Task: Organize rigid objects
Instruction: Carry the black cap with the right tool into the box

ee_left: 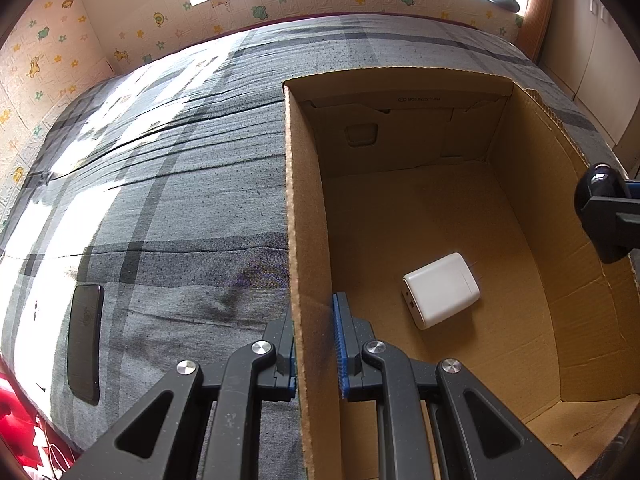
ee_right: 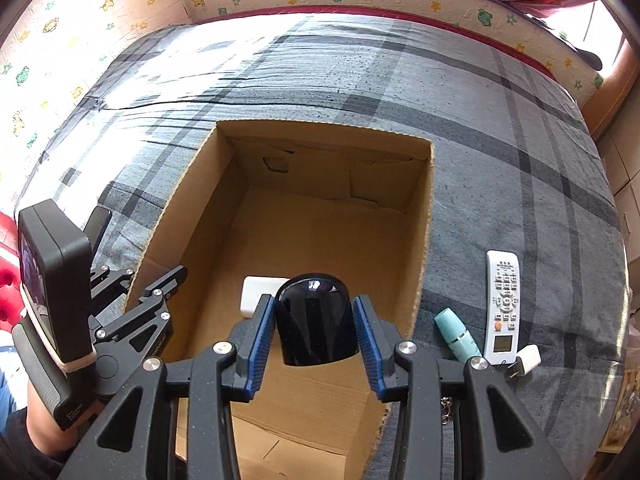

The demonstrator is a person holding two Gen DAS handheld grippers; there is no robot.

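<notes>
Nearest the right wrist camera, the right gripper [ee_right: 314,330] has its blue-padded jaws closed on the two sides of a glossy black mouse [ee_right: 314,320], held above the open cardboard box [ee_right: 424,240]. The left gripper [ee_left: 316,344] straddles the box's left wall near its near corner, one finger outside and one inside; the outer pad lies against the cardboard, but a narrow gap seems to remain at the inner pad, so whether it truly pinches the wall cannot be told. On the box floor, just beyond the mouse, a white charger block [ee_left: 440,290] lies flat. To the right of the box, on the grey plaid bedsheet [ee_right: 500,140], a small white plug adapter [ee_right: 526,360], a mint-green tube [ee_right: 456,334] and a white remote control [ee_right: 502,304] lie close together. Left of the box, a dark phone [ee_left: 84,340] lies flat on the sheet. Farther off, the sheet runs to a wall padded with cartoon-animal panels [ee_left: 256,12] below a bright window.
</notes>
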